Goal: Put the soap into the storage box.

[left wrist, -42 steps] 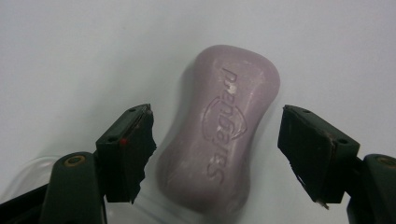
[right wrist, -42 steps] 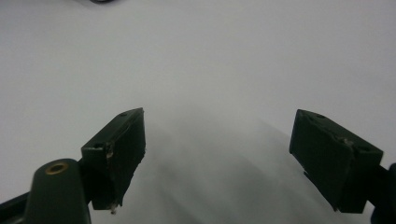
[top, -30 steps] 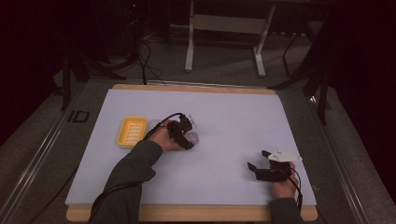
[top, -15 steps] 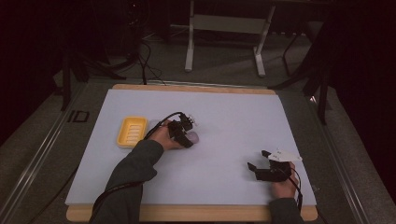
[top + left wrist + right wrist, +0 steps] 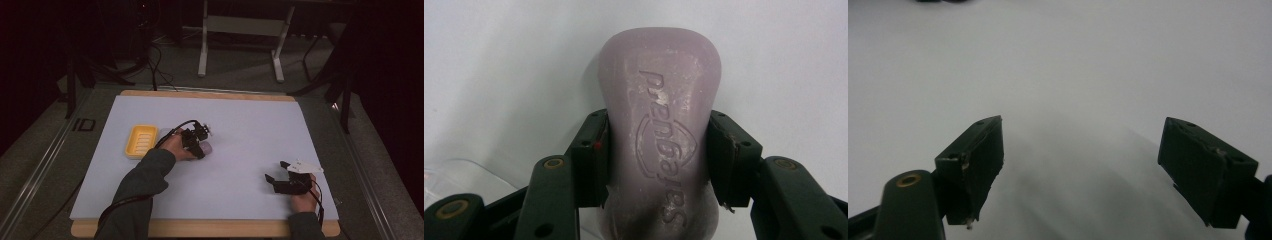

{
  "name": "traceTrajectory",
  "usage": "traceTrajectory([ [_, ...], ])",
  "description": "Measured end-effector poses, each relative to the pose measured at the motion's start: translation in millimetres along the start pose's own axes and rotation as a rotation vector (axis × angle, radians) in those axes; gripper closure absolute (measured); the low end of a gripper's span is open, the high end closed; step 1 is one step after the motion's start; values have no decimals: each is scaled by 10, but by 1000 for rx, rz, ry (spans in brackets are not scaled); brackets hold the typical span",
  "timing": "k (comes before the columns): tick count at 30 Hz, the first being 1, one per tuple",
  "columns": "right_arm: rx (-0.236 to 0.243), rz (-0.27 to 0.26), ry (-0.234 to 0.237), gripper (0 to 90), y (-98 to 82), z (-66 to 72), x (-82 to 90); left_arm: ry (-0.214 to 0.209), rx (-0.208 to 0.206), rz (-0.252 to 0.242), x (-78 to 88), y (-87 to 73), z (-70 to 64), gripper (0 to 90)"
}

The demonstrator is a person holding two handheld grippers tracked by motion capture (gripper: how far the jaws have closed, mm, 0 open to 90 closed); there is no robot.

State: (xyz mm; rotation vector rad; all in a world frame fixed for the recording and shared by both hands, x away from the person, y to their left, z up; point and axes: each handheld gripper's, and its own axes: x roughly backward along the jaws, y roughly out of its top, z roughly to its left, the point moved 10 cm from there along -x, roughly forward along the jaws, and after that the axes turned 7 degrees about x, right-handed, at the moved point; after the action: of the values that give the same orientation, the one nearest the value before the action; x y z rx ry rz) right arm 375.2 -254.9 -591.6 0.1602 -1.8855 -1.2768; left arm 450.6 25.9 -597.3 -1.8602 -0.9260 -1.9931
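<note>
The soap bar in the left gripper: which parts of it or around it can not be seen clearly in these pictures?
- Soap bar, left gripper view: near end cut off by the bottom edge; sides covered by the pads.
- High view: the left gripper and hand cover most of the bar; lettering too small.
- Clear object at lower left: cut off, unidentifiable.

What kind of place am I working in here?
Probably a lab or recording room, not a home: a white-covered table on a bare floor, loose cables and a metal stand behind it. On the table lie a soap bar and a yellow dish.
</note>
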Motion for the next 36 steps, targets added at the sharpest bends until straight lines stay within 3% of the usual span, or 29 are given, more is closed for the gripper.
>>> traceTrajectory([
  [18,1,1,1,181,-1,-3,-1,-13,-11,81,-10,18,-11,462],
  [20,1,0,1,181,-1,-2,-2,-8,-11,107,-14,28,-15,459],
  [31,1,3,4,181,-2,-1,-4,9,-17,160,-8,45,-16,494],
  [36,0,3,5,181,-2,0,-4,10,-15,163,-8,47,-19,499],
])
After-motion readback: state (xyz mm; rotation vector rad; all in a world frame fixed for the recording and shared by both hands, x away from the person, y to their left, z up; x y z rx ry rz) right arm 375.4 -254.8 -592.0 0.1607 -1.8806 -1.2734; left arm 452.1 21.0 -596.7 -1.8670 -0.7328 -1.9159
